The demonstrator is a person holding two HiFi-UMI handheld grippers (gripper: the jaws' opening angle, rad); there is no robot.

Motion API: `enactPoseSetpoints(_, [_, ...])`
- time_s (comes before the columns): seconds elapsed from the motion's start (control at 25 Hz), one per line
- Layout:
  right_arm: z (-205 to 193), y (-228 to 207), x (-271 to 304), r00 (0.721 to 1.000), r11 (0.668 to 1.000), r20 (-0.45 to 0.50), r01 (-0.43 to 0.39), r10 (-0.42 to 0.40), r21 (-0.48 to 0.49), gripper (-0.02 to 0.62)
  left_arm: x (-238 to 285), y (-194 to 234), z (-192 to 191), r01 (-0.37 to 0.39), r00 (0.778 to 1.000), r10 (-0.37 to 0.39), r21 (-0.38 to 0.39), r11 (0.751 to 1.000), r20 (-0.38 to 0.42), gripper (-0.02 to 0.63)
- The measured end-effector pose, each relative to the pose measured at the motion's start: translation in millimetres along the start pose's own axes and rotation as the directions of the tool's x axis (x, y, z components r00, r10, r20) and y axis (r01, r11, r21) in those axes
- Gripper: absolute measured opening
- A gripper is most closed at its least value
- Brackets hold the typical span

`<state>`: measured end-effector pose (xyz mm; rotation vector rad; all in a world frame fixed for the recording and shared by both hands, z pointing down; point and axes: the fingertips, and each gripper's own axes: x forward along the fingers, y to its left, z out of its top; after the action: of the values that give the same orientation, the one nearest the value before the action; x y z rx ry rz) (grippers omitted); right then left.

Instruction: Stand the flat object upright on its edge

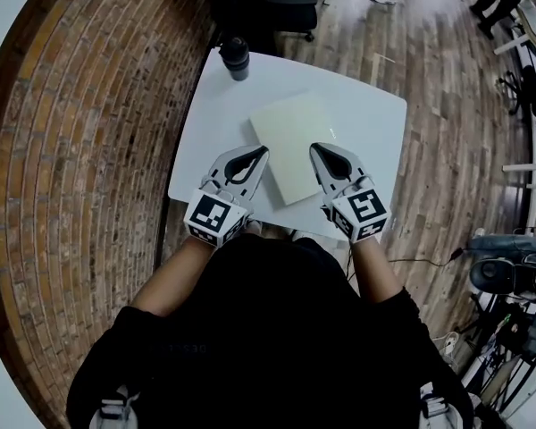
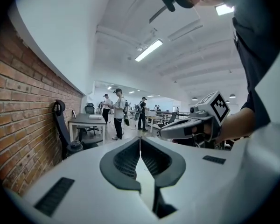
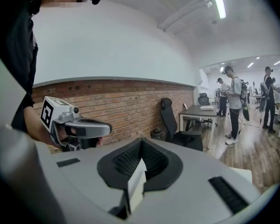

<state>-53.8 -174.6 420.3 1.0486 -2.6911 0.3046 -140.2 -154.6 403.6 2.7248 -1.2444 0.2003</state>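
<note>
The flat object [image 1: 290,137] is a pale cream board over the white table [image 1: 375,114], its broad face toward the head view. My left gripper [image 1: 260,151] is shut on its near left edge. My right gripper [image 1: 315,147] is shut on its near right edge. In the left gripper view a thin pale strip of the board [image 2: 148,190] runs between the closed jaws of the left gripper [image 2: 140,139]. In the right gripper view, a thicker pale corner of the board [image 3: 136,183] sits between the jaws of the right gripper [image 3: 141,141]. I cannot tell whether the board touches the table.
A dark cup [image 1: 236,58] stands at the table's far left corner. A black office chair [image 1: 272,7] is just beyond the table. A brick wall [image 1: 89,150] runs along the left. Cables and equipment [image 1: 509,275] lie on the wood floor at the right. People stand far off [image 2: 117,113].
</note>
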Motion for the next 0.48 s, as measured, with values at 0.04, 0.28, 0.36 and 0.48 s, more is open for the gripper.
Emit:
enactPoseSetpoints(0.04, [-3,-5,6,1.0,1.0,-0.014,0.014,-0.014,0.003,0.009,4,8,-5,-0.005,1.0,0.005,-0.006,1.0,-0.015,0.021])
enactPoseSetpoints(0.28, [-30,-23,35,0.99,0.997,-0.121,0.071,-0.069,0.009,0.011,27,39,-45,-0.039,0.993,0.027,-0.104,0.994,-0.116,0.021])
enactPoseSetpoints(0.36, [-40,-30,43,0.984,0.996,-0.155,0.084,-0.083,0.002,0.011,35,46,-61,-0.054,0.987,0.032,-0.139,0.989,-0.158,0.021])
enactPoseSetpoints(0.48, [-59,-44,52,0.973,0.995,-0.208,0.101,-0.101,-0.007,0.014,47,54,-85,-0.085,0.975,0.042,-0.194,0.977,-0.22,0.021])
